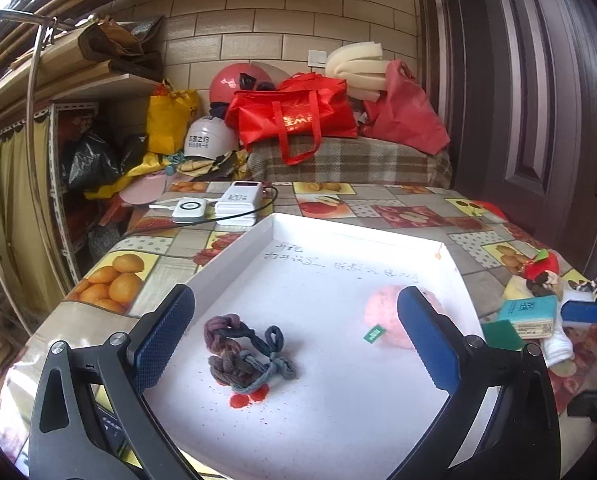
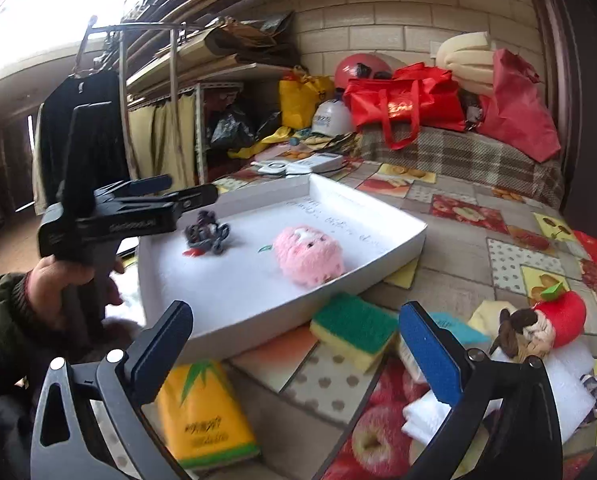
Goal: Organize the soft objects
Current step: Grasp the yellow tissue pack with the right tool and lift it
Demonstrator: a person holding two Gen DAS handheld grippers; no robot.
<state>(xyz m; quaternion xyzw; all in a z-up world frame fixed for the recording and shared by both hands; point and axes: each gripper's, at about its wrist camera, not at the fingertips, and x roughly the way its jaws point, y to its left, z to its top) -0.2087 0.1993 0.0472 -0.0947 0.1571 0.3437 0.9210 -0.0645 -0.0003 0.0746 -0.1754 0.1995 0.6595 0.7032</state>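
Note:
A white shallow tray (image 1: 234,256) (image 2: 378,252) holds a knotted purple-grey yarn toy (image 1: 242,354) (image 2: 206,234) and a pink plush (image 1: 382,316) (image 2: 308,254). My left gripper (image 1: 296,336) is open and empty over the tray, the yarn toy between its fingers; it also shows in the right wrist view (image 2: 178,192). My right gripper (image 2: 294,350) is open and empty above a green-yellow sponge (image 2: 352,330). Beside it lie a yellow tissue pack (image 2: 202,416), a red apple plush with a brown doll (image 2: 546,326), white foam (image 2: 566,384) and a sock (image 1: 556,344).
The table has a fruit-pattern cloth (image 2: 470,216). Power banks and a cable (image 1: 234,200) lie behind the tray. Red bags (image 1: 294,116), foam rolls and helmets are piled at the back. A teal box (image 1: 528,314) sits right of the tray.

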